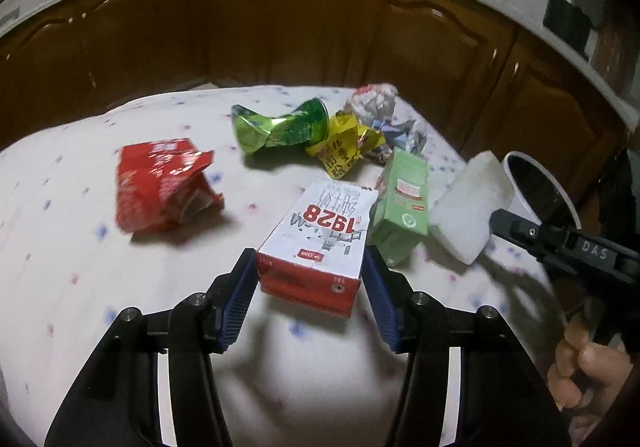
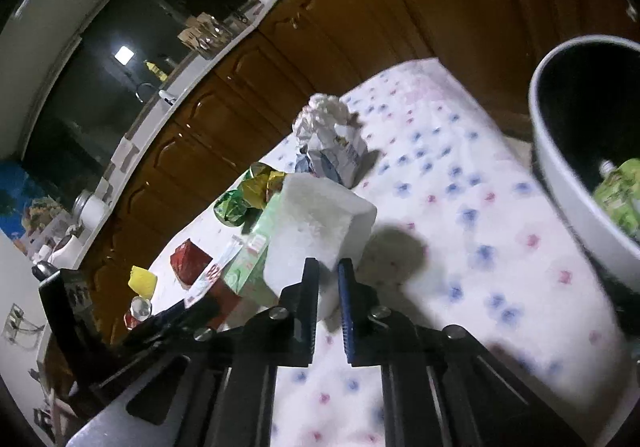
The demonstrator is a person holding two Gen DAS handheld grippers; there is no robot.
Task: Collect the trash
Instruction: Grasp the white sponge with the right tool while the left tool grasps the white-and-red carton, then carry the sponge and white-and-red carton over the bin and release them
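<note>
My left gripper (image 1: 309,265) is shut on a white and red carton marked 1928 (image 1: 320,237), its near end between the blue pads, held just above the cloth. My right gripper (image 2: 329,271) is shut on a white foam block (image 2: 316,223), lifted above the table; it also shows in the left wrist view (image 1: 470,207). A white bin (image 2: 560,183) with a dark inside stands at the right and holds a green pouch (image 2: 618,195). On the table lie a green carton (image 1: 402,207), a red wrapper (image 1: 164,187), a green foil wrapper (image 1: 280,125), a yellow wrapper (image 1: 344,147) and crumpled paper (image 2: 332,139).
The table has a white cloth with blue and pink dots (image 2: 460,247). Brown wooden cabinets (image 1: 280,27) run behind it under a counter with jars and bottles. A yellow object (image 2: 143,281) lies at the table's far left in the right wrist view.
</note>
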